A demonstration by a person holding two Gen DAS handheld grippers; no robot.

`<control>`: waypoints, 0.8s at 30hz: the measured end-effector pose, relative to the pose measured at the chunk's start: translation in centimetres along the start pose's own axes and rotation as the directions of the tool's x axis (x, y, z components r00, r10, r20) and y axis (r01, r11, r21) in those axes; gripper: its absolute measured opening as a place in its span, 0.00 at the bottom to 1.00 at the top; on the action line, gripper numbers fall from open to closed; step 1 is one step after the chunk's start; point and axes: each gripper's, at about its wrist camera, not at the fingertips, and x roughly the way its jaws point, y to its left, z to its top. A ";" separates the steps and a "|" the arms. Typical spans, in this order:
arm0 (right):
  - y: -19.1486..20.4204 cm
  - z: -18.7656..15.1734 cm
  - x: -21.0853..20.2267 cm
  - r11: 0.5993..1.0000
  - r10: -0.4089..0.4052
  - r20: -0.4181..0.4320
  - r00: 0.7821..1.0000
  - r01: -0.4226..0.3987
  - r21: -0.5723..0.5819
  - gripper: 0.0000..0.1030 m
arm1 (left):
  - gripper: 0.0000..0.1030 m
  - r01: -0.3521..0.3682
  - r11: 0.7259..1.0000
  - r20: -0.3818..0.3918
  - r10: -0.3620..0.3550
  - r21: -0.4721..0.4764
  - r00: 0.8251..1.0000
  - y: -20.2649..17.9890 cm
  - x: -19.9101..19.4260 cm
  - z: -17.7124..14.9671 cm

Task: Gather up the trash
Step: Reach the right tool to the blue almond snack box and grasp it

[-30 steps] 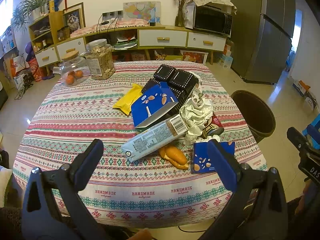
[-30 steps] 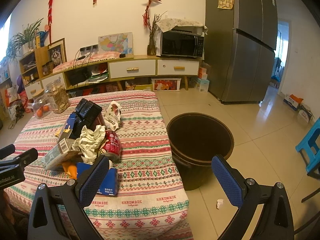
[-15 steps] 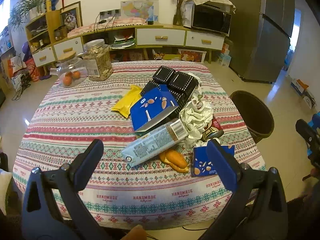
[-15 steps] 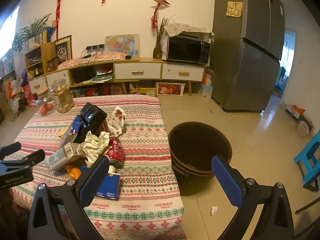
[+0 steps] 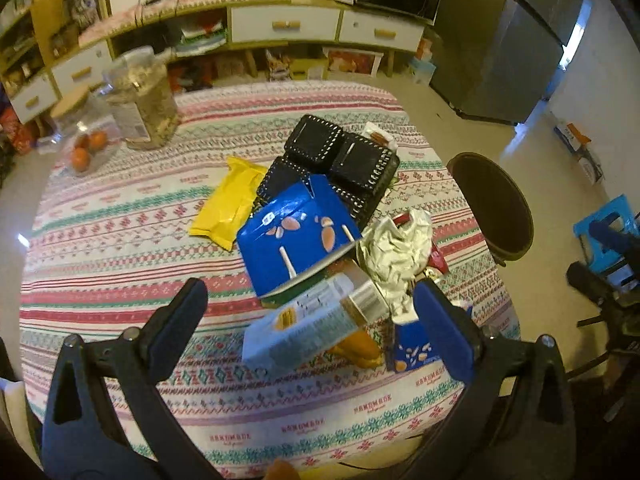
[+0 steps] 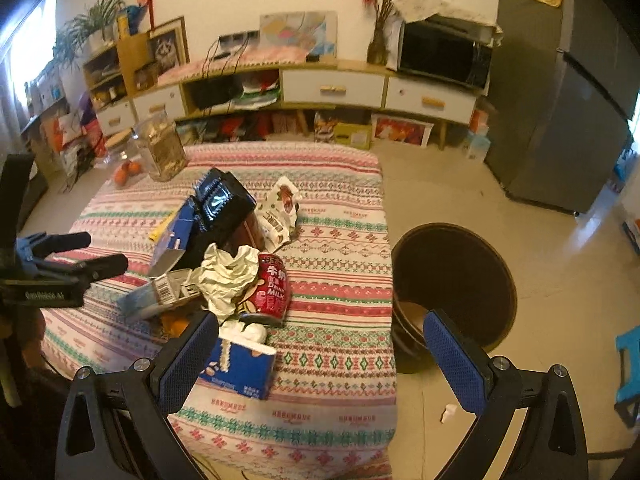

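Table cloth point(image 5: 120, 240) — white, banded with red, pink and green geometric stripes. Flattened carton point(image 5: 296, 236) — blue with tan almond prints. Plastic wrapper point(image 5: 232, 204) — plain yellow. Drink can point(image 6: 272, 292) — red with white lettering. Crumpled foil point(image 5: 396, 252) — silver-white. Round bin point(image 6: 456, 284) — dark brown. Both grippers' pads point(image 6: 452, 364) — blue.

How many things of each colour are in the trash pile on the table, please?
Blue: 2, big carton, small box
Black: 1, tray
Yellow: 1, packet
Red: 1, can
Silver: 1, crumpled foil
Pale: 1, long box
Orange: 1, wrapper
White: 1, snack bag
Total: 9
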 end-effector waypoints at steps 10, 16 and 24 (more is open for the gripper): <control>-0.6 -2.3 6.6 0.996 0.086 -0.217 0.972 -0.085 0.013 1.00 | 0.96 0.037 0.999 -0.129 -0.036 0.002 0.991 1.0 5.5 2.6; 1.2 -4.6 9.3 0.987 0.157 -0.341 0.927 -0.157 0.029 1.00 | 0.96 0.011 1.000 -0.104 -0.011 -0.008 0.995 0.6 6.5 3.4; 2.4 -4.9 9.8 0.992 0.116 -0.334 0.935 -0.127 -0.012 1.00 | 0.79 -0.049 0.995 -0.133 0.061 0.087 0.989 -0.5 8.6 2.9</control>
